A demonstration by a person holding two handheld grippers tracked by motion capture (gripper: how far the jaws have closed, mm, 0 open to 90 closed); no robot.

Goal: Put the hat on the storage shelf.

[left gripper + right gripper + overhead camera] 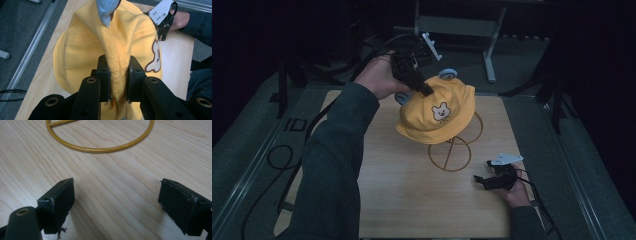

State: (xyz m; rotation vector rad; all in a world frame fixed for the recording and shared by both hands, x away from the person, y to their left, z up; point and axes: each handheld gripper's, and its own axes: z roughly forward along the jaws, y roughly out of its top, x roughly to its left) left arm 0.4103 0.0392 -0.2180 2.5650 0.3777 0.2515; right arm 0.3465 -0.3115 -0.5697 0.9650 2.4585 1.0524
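High view: left gripper [426, 92] pinches a crown fold of the hat [439, 112], holding it over the wire stand [451, 150], likely to seat it. Right gripper [482, 181] rests on the table [412, 200], jaws wide, empty.

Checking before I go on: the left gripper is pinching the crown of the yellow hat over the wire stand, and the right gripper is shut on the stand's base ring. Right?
Not quite. The right gripper is open and holds nothing; the right gripper view shows its jaws apart over bare table, short of the stand's base ring. The left gripper does pinch the yellow hat.
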